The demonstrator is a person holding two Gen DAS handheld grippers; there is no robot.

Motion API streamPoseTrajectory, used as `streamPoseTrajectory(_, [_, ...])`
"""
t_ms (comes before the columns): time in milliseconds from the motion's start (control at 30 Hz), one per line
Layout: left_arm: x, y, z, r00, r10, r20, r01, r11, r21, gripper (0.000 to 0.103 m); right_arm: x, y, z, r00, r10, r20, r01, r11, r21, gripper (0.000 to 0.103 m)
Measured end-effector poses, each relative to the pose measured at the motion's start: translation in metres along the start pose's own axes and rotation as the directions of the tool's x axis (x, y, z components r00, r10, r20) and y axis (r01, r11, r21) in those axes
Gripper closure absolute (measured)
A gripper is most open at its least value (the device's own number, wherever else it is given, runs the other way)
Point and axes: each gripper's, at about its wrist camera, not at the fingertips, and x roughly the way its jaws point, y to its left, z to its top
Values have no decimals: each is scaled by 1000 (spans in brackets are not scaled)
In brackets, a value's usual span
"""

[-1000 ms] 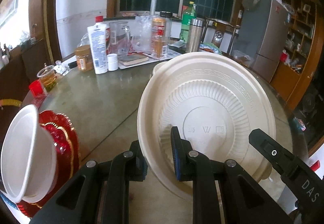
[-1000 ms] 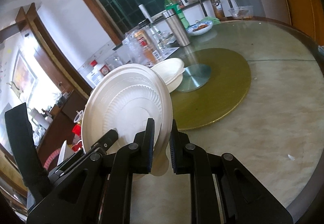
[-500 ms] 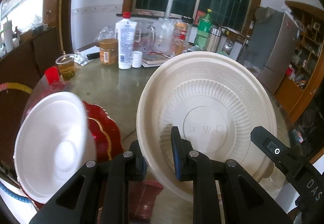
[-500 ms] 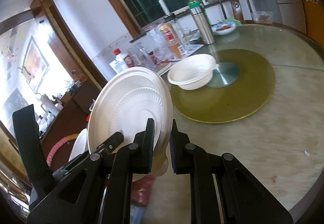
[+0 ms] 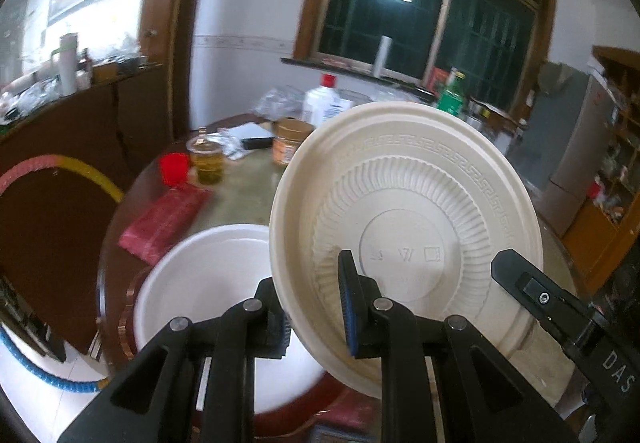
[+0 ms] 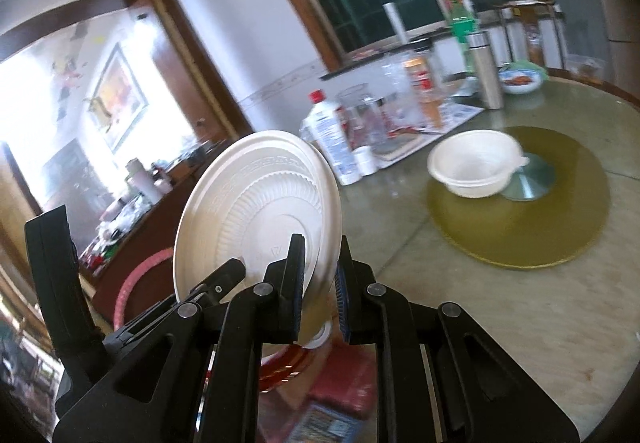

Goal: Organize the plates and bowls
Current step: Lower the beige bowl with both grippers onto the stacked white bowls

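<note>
A cream disposable plate [image 5: 404,211] stands on edge in the air, its ribbed underside towards both cameras. My left gripper [image 5: 312,303] is shut on its lower left rim. My right gripper [image 6: 320,271] is shut on the opposite rim of the same plate [image 6: 260,203]. Below and left of the plate a white bowl [image 5: 208,295] rests in a red plate [image 5: 132,307] at the table's near edge. Two stacked white bowls [image 6: 476,163] sit on the yellow turntable [image 6: 520,227]. The plate hides part of the bowl under it.
A red packet [image 5: 164,219], a red cup [image 5: 174,167] and a glass of yellow liquid [image 5: 206,163] lie beyond the bowl. Bottles, jars and a steel flask [image 6: 484,71] crowd the table's far side. The table edge [image 5: 108,243] drops off at the left.
Both grippers have carried the plate leftward and slightly up. It now hangs over the white bowl and red plate. The grips on the plate are unchanged.
</note>
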Motion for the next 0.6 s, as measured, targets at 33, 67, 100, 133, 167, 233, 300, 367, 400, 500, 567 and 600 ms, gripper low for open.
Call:
streamPoseTrajectory(33, [0,5,0,1000,9,1,-9,1000,-9,84,3,4,0,1000,7,-6,-7,1000,-5,89])
streamPoseTrajectory(67, [0,9,-1,1000,18,2,-18,1000,-16,84,7,8,-1,1000,15,-13,-15,1000,-10,89])
streamPoseTrajectory(100, [-1,14,-2,1000,27,1,-27,999,-23,84,12,12,-3,999,25,-23,-25,1000,-15,89])
streamPoseTrajectory(133, [0,18,-2,999,35,-1,-35,999,-29,84,14,13,-4,999,29,-30,-30,999,-18,89])
streamPoseTrajectory(167, [0,21,-3,999,42,-2,-42,999,-34,84,17,16,-6,999,34,-37,-35,999,-21,89])
streamPoseTrajectory(233, [0,28,-5,999,53,-5,-54,998,-42,84,22,20,-8,998,41,-51,-42,999,-32,89])
streamPoseTrajectory(300, [0,31,-6,998,60,-9,-60,997,-49,84,26,23,-10,997,45,-63,-48,998,-37,89])
streamPoseTrajectory(367, [0,33,-7,998,65,-13,-65,997,-51,84,27,23,-12,996,49,-71,-52,998,-38,89])
streamPoseTrajectory(400, [0,35,-8,998,66,-16,-67,996,-53,84,27,24,-13,996,50,-75,-53,998,-39,89])
streamPoseTrajectory(500, [-2,35,-9,997,72,-17,-73,996,-52,84,29,25,-14,995,55,-85,-58,997,-42,89])
streamPoseTrajectory(567, [-1,37,-8,997,77,-21,-78,996,-53,84,30,27,-15,994,57,-95,-61,997,-47,89])
streamPoseTrajectory(600, [-1,37,-8,996,81,-23,-82,995,-52,84,31,28,-15,993,57,-101,-62,997,-48,89])
